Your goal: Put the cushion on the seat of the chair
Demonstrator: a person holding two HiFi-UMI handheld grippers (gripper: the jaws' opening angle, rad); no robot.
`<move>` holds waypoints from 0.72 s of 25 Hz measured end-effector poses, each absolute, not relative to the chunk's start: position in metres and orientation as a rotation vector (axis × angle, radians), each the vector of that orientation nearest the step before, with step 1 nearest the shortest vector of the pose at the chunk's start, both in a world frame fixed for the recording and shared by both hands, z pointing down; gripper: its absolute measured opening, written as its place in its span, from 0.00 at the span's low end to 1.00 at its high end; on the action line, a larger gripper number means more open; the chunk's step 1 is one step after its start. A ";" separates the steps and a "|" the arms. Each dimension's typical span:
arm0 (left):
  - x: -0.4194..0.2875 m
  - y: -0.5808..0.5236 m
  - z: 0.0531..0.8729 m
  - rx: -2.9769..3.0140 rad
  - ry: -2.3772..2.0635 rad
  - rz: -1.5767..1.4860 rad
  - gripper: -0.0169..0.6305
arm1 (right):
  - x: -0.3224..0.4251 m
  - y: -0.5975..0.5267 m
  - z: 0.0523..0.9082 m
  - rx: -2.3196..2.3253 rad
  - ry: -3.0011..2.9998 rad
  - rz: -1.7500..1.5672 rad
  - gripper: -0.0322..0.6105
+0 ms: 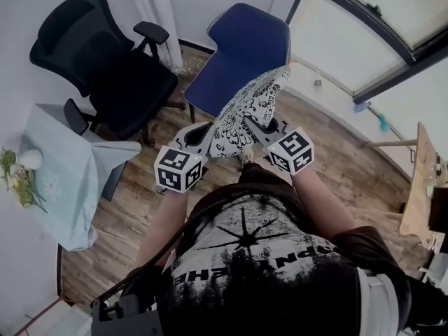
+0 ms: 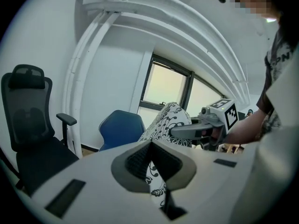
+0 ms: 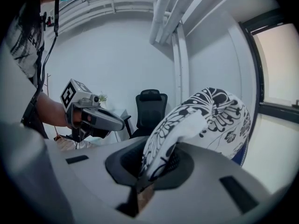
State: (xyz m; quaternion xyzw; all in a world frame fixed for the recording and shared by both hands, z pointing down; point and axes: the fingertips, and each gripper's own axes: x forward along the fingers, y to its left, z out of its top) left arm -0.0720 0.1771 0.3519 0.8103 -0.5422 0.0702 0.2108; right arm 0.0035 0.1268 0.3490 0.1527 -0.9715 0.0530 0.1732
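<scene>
A white cushion with a black flower print hangs between my two grippers, above the near edge of the blue chair's seat. My left gripper is shut on the cushion's left edge. My right gripper is shut on its right edge. The cushion stands upright and bulges toward the chair. In the left gripper view the blue chair shows behind the cushion, with the right gripper beside it. The left gripper shows in the right gripper view.
A black office chair stands left of the blue one, against the white wall. A small table with a pale cloth and a flower vase is at the left. A wooden table edge is at the right. Wood floor lies around.
</scene>
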 end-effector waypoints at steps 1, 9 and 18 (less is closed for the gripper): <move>-0.072 0.168 0.354 2.246 -1.512 0.199 0.05 | 0.002 0.118 0.352 0.418 -2.756 0.154 0.10; -0.078 0.088 0.361 2.154 -1.602 0.200 0.05 | -0.010 0.029 0.364 0.271 -2.755 0.165 0.10; -0.092 0.027 0.365 2.011 -1.732 0.222 0.05 | -0.033 -0.049 0.363 0.091 -2.769 0.172 0.10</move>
